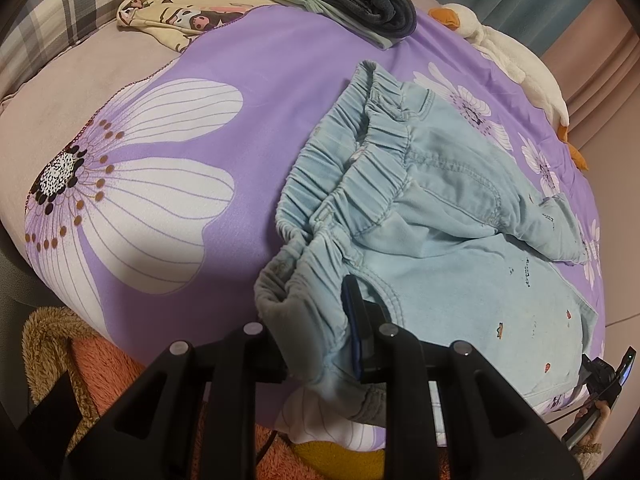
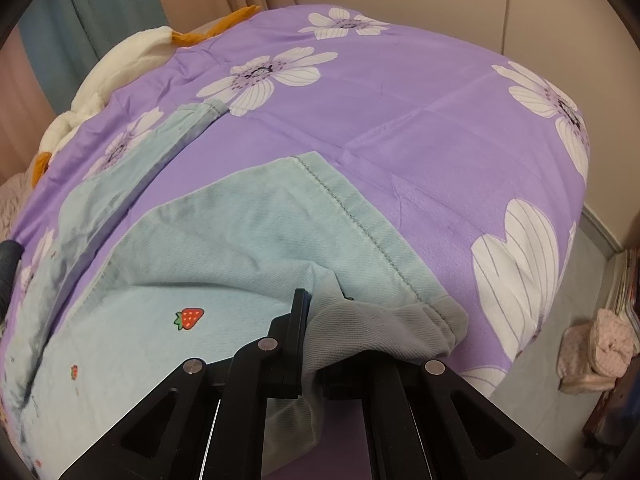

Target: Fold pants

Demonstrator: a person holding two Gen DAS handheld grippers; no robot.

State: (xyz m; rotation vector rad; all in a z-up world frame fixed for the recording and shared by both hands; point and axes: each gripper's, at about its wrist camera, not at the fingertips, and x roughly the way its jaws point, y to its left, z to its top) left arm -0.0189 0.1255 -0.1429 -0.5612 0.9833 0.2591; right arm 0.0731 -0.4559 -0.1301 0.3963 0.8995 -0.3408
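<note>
pale blue pants (image 1: 432, 208) lie flat on the purple flower sheet (image 1: 256, 80), near its front edge. the left gripper (image 1: 320, 340) pinches the stretchy waistband, and the right gripper (image 2: 316, 344) pinches a leg hem (both squeezed tight), likely so the cloth can lift and fold over.

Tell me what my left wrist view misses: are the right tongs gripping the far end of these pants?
Observer: Yes. The right tongs are shut on the hem of one leg of the pale blue pants.
Operator: Where is the other leg?
Observer: It lies flat on the purple floral sheet, apart from the gripped one.
Operator: Any prints there?
Observer: A strawberry print shows beside the tongs.
</note>
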